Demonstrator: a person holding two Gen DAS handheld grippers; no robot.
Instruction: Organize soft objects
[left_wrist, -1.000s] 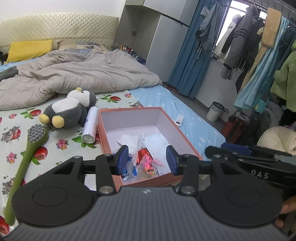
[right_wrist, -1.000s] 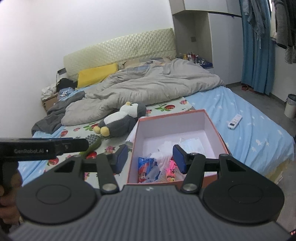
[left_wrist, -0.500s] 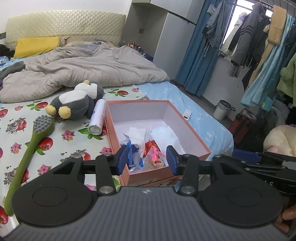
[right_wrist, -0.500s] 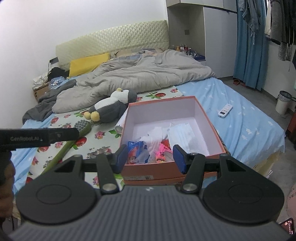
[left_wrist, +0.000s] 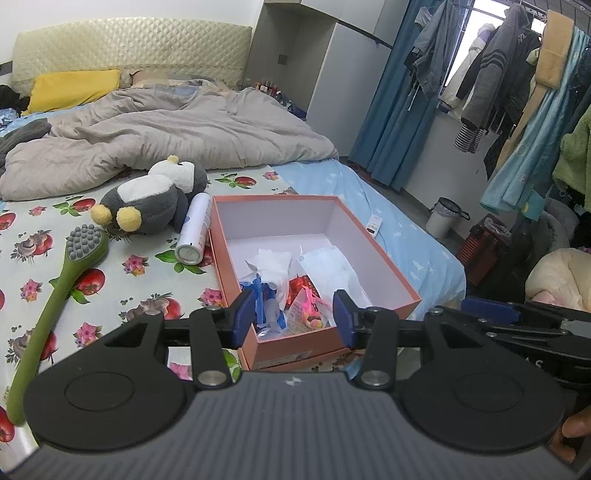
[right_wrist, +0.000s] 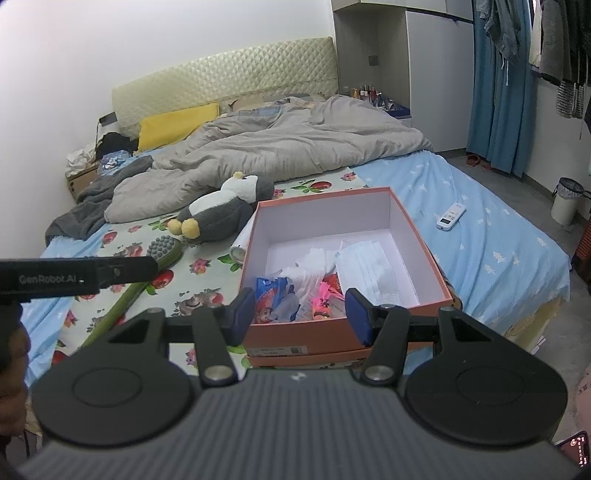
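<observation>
Bedroom bed | both grippers, left and right, agape, empty | step: approach | next: grasp plush penguin, into orange box

Sitting on the bed: open box, holding face mask, tissues and packets. Lying just left of it, spray can; behind that, plush penguin; farther left, brush. Resting right of box, remote.

Bed carries box, penguin plush, brush, can, duvet
</observation>
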